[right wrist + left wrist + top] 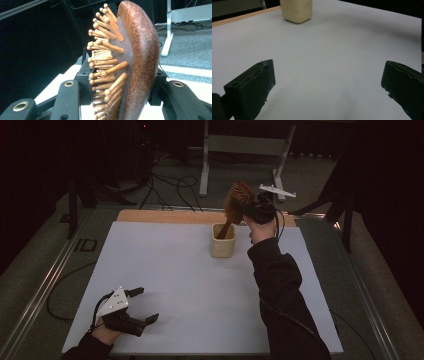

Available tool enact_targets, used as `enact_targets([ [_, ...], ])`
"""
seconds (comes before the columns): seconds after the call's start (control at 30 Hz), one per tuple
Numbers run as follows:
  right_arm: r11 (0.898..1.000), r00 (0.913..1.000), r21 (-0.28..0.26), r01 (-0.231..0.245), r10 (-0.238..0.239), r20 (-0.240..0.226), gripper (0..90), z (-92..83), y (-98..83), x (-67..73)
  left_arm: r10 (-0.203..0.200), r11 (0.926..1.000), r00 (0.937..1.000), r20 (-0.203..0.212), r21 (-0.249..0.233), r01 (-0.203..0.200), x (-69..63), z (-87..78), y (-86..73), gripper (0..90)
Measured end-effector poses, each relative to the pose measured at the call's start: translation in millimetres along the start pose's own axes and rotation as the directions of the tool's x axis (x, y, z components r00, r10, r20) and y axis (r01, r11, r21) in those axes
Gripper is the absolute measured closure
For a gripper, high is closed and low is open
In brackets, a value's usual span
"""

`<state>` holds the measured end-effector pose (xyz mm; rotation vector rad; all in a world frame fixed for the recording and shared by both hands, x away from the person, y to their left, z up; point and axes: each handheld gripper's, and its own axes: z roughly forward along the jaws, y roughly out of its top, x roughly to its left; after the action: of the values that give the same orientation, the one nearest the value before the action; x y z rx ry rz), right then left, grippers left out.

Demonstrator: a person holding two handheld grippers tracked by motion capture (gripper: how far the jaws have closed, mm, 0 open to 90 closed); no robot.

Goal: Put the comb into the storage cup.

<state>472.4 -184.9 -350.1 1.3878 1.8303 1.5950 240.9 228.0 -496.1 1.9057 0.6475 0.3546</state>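
1. The right gripper (254, 210) is clamped on the head of a wooden hairbrush (237, 200); in the right gripper view the brush (140, 62) is seen pinched between the two black jaws, bristle pegs on one side and the rounded brown back on the other.
2. The left gripper (142, 305) is released, its jaws spread wide with nothing between them; it is held low over the near left corner of the white table top (165, 285).
3. The brush is held tilted above the far middle of the table, with its handle pointing down into the cream cup (223, 241); how deep the handle sits cannot be told.
4. The work in hand is judged to be the standing of the brush in the cup, handle first.
5. The cup could be tipped or pushed along the table if the handle is pressed against its wall or rim, since it is held by nothing.
6. The grip lies partly on the pegs, so the brush could twist or slip between the jaws on contact.
7. If it is let go while leaning this far, the heavy head could topple the cup.
8. Around the cup the table is bare. A wooden strip (165, 216) runs along the far edge, and beyond it cables (170, 185) and a white stand (245, 150) are seen on the floor, well apart from the work.
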Motion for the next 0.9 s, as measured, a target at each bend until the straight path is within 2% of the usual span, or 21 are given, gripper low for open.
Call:
enact_targets([
  [0.47, 0.999, 0.9994, 0.034, -0.033, 0.033, -0.004, 51.8, 13.7, -21.7, -5.9, -0.002, 1.0, 1.0, 0.005, -0.001, 0.002, 0.0, 0.1, -0.9, 0.0],
  [0.9, 0.996, 0.9976, 0.05, -0.069, 0.069, -0.007, 51.6, 20.8, -34.7, -11.2, -0.001, 1.0, 1.0, 0.006, 0.0, 0.001, 0.2, 0.8, -1.8, 0.0],
])
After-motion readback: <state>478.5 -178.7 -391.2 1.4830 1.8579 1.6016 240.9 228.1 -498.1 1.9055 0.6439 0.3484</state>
